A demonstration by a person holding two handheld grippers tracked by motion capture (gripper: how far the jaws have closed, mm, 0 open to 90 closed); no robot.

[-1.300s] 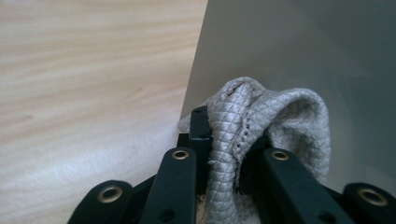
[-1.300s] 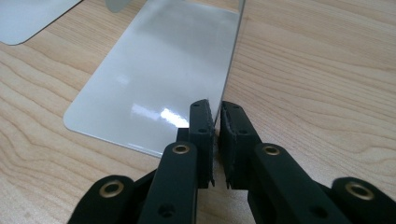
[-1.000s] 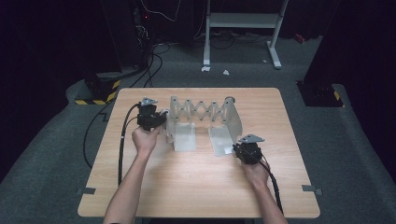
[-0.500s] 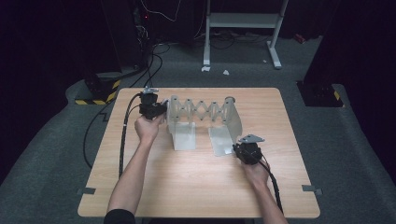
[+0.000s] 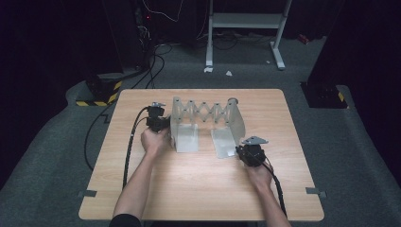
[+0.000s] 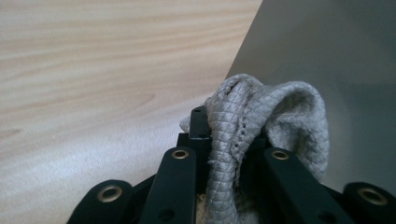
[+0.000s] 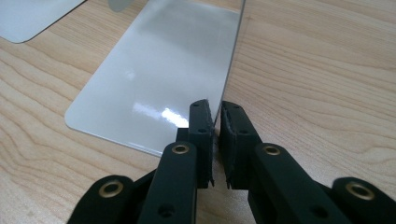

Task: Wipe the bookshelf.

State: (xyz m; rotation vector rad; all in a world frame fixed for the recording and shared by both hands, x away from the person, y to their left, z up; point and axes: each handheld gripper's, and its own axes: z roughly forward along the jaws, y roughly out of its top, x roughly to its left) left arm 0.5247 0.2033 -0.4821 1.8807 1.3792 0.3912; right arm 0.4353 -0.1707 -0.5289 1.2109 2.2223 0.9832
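Metal rack (image 5: 208,124), an expanding scissor-lattice stand with two upright end plates, stood on the bench (image 5: 198,194) toward its far edge. At the rack's left end plate I had my left gripper (image 5: 158,122), its fingers clamped on a bunched grey cloth (image 6: 261,126) pressed against the plate's outer face. Between the two plates the lattice was stretched open, with two flat base plates lying on the bench just in front of it. At the rack's right end plate I had my right gripper (image 5: 249,152); its fingers (image 7: 201,135) were closed on the thin near edge of that upright plate (image 7: 229,79).
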